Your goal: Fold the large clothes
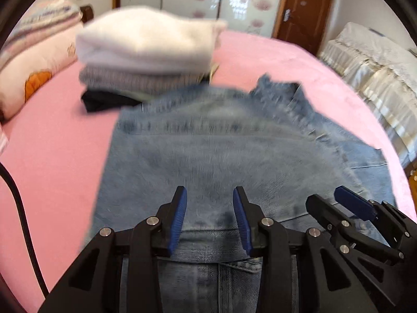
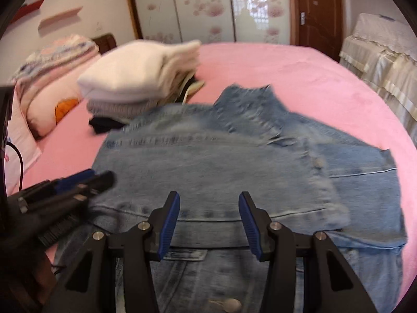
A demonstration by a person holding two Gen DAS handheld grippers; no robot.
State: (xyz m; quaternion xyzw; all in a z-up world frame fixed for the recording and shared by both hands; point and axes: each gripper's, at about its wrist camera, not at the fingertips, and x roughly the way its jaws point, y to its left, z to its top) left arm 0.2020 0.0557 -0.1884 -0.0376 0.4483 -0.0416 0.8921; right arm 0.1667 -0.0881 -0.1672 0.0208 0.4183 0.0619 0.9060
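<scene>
The faded blue denim jacket (image 2: 234, 161) lies partly folded on the pink bed sheet (image 2: 299, 78), just beside a stack of folded white and grey knitwear (image 2: 138, 78). Both the left gripper (image 1: 209, 219) and the right gripper (image 2: 209, 224) hang above it with jaws spread and nothing between them. The next fold likely goes best if each pinches a hem corner through both layers, lifts evenly, and keeps the edges square.

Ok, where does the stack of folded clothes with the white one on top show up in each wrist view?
Left wrist: stack of folded clothes sits upper left of centre, beyond the denim jacket.
Right wrist: stack sits upper left, past the jacket's far left corner.
Shared landmark: the brown door, upper right.
</scene>
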